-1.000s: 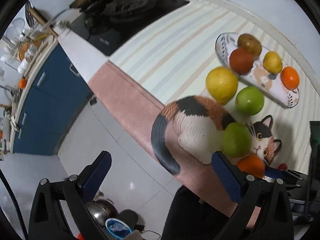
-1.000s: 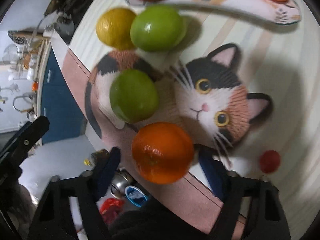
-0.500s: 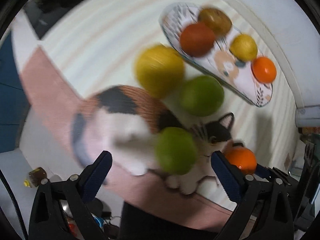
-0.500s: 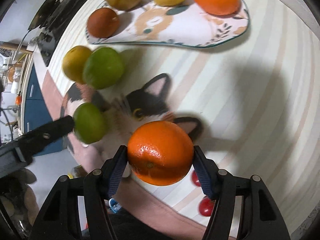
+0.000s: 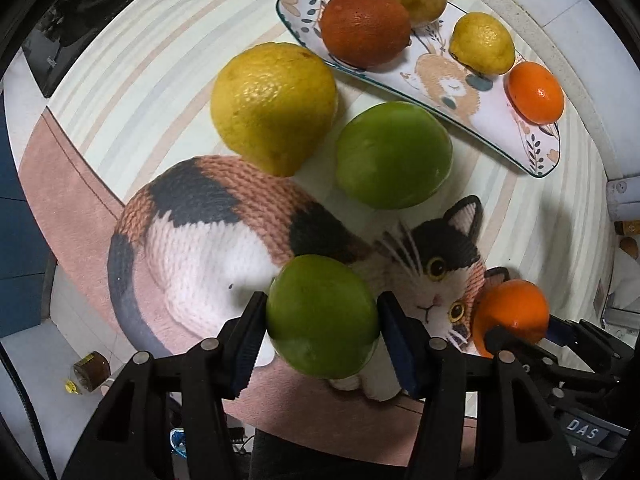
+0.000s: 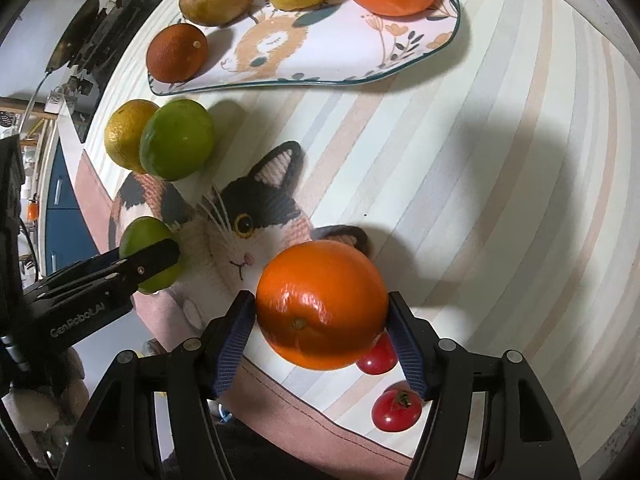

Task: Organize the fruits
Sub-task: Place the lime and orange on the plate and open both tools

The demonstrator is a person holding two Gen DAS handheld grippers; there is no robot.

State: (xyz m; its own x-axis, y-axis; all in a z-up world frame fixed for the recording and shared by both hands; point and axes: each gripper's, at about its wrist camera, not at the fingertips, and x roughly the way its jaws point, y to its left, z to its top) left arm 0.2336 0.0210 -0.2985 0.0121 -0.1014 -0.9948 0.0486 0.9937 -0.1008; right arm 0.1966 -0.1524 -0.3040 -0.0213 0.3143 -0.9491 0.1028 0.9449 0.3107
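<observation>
The left gripper (image 5: 322,322), just closing, was pinched on a green fruit (image 5: 322,316); the right gripper (image 6: 320,320) was clamped on an orange (image 6: 322,304). Either round fruit could be squeezed out and rolled off the mat's (image 6: 500,160) near edge if lifted carelessly.

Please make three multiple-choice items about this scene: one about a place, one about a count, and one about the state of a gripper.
1. Where does the large yellow citrus lie?
A. On the plate
B. On the mat beside the plate
C. In the right gripper

2. How many fruits are on the plate?
A. Two
B. Four
C. Six

3. What is between the left gripper's fingers?
A. A green fruit
B. A red tomato
C. Nothing

Answers:
1 B: the large yellow citrus rests on the mat, outside the plate rim.
2 B: the plate bears a brown fruit, a dark red fruit, a small lemon and an orange.
3 A: the left gripper, whose jaws have just been closing, has the green fruit between its pads.
</observation>
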